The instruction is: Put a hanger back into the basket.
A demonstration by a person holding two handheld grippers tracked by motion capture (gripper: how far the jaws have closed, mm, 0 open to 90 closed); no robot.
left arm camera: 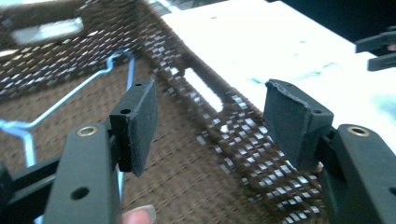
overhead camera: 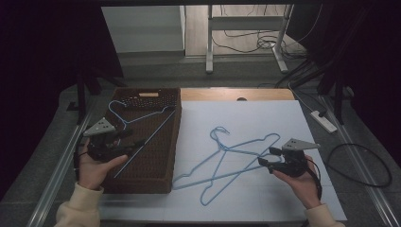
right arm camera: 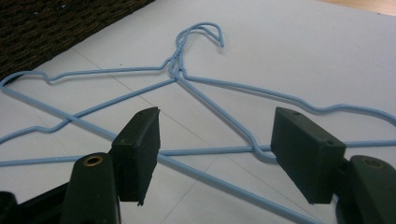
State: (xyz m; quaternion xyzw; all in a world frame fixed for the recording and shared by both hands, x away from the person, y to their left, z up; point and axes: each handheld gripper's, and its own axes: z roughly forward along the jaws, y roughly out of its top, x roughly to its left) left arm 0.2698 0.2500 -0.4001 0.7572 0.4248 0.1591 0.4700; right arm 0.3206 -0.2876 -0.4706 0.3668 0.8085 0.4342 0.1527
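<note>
The left gripper [overhead camera: 124, 142], jaws apart and empty, hangs over the basket [overhead camera: 156, 182] holding one hanger [overhead camera: 142, 118]. The right gripper [overhead camera: 268, 157], jaws apart, hovers beside two crossed hangers [overhead camera: 227, 163] mid-table.

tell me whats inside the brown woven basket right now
One blue wire hanger lies inside the brown woven basket, tilted, with its hook toward the far left corner. The open left gripper and its hand cover part of the hanger and of the basket floor, so those parts stay unseen.
</note>
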